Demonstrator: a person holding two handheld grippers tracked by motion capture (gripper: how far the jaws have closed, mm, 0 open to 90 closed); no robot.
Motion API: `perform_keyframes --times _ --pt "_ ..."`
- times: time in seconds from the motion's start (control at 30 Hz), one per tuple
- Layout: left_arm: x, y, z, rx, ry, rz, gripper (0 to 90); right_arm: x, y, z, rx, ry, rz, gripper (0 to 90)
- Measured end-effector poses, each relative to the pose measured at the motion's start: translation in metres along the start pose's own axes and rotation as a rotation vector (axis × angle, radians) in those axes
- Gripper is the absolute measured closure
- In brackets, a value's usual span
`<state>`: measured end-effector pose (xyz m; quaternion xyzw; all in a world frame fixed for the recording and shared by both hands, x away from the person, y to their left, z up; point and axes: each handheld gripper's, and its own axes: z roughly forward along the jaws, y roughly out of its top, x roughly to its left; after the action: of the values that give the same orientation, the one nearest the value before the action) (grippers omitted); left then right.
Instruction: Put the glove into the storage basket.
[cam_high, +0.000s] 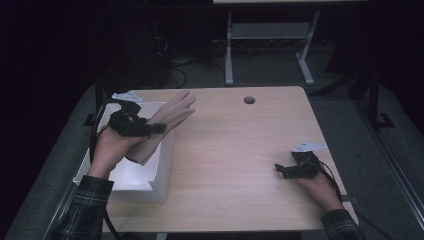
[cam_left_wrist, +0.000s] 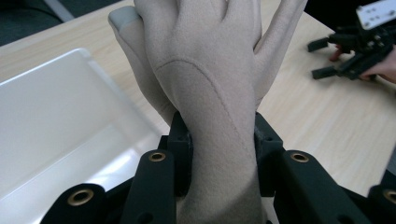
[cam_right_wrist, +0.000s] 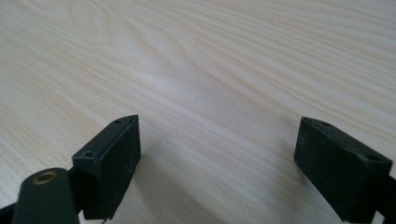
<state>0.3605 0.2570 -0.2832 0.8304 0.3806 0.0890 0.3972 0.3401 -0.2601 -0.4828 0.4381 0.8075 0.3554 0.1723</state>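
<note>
A beige glove (cam_high: 167, 122) hangs over the right rim of a white box (cam_high: 145, 175) at the table's left, its fingers pointing toward the far side. My left gripper (cam_high: 159, 128) is shut on the glove's wrist part. In the left gripper view both jaws press the glove (cam_left_wrist: 210, 70) from either side, fingers spread upward, a grey tip on one. My right gripper (cam_high: 281, 170) rests low on the wooden table (cam_high: 240, 145) at the right, open, with nothing between its jaws. In the right gripper view its gripper (cam_right_wrist: 219, 158) frames bare wood.
The white box (cam_left_wrist: 56, 121) stands open at the table's left front. A round cable hole (cam_high: 249, 100) sits near the table's far edge. The other hand with its gripper (cam_left_wrist: 355, 56) lies far right in the left gripper view. A metal table frame (cam_high: 270, 45) stands beyond.
</note>
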Motion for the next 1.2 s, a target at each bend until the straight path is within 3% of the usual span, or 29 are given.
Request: perform_keyframes --times 0.33,0.6,1.2 --pt "0.022 -0.026 -0.01 -0.004 0.064 -0.07 67.1 0.0 0.0 0.0 0.0 0.0 0.0 14.2" --pt "0.038 -0.045 -0.013 0.019 0.115 -0.097 67.1 0.0 0.0 0.0 0.0 0.0 -0.001 14.2" --pt "0.06 -0.084 0.013 0.072 0.185 -0.185 67.0 0.0 0.0 0.0 0.001 0.0 -0.002 14.2"
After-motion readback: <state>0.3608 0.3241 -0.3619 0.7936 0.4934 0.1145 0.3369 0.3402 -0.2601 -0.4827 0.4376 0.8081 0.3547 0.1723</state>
